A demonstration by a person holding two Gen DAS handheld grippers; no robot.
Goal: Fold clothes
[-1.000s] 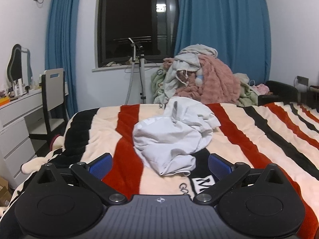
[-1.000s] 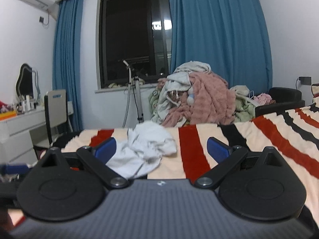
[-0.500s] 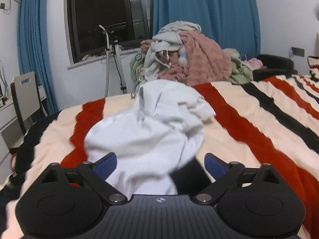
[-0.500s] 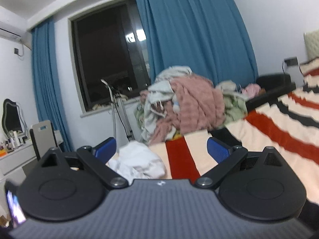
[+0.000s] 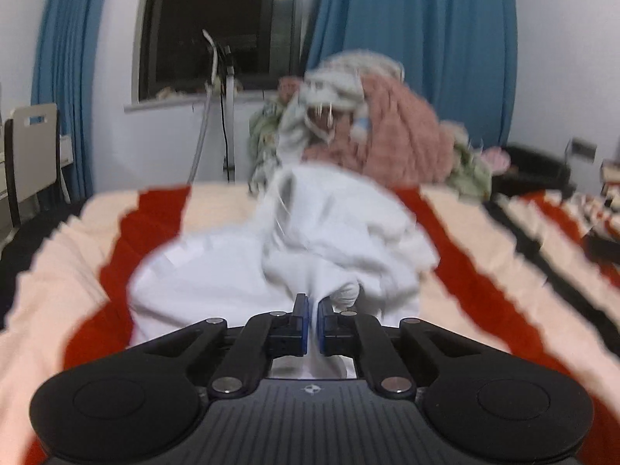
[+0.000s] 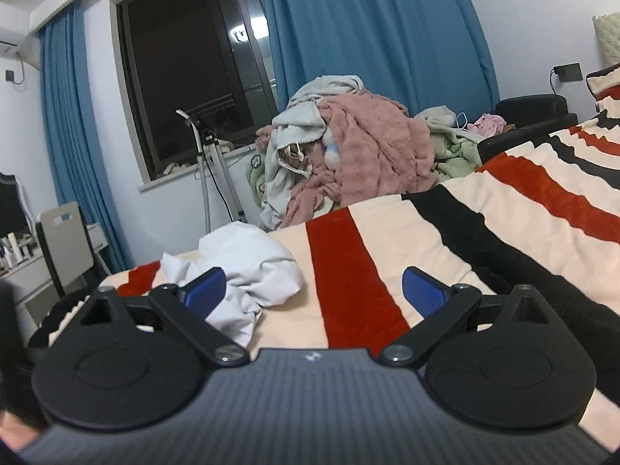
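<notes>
A crumpled white garment (image 5: 294,248) lies on the striped bed cover (image 5: 484,271). My left gripper (image 5: 313,312) is shut on a fold at its near edge; white cloth shows between the blue pads. The left wrist view is blurred. In the right wrist view the same white garment (image 6: 248,263) lies to the left on the bed cover (image 6: 445,240). My right gripper (image 6: 314,290) is open and empty above the cover, its left finger (image 6: 203,288) in front of the garment's right edge.
A heap of pink, grey and green clothes (image 6: 360,155) is piled beyond the bed's far edge below blue curtains (image 6: 372,38). A stand (image 6: 209,170) is by the dark window. A chair (image 6: 66,240) and white desk are at the left.
My left gripper moved forward onto the white garment and closed on its near fold. My right gripper moved and tilted, staying open, and the garment now sits nearer its left finger.
</notes>
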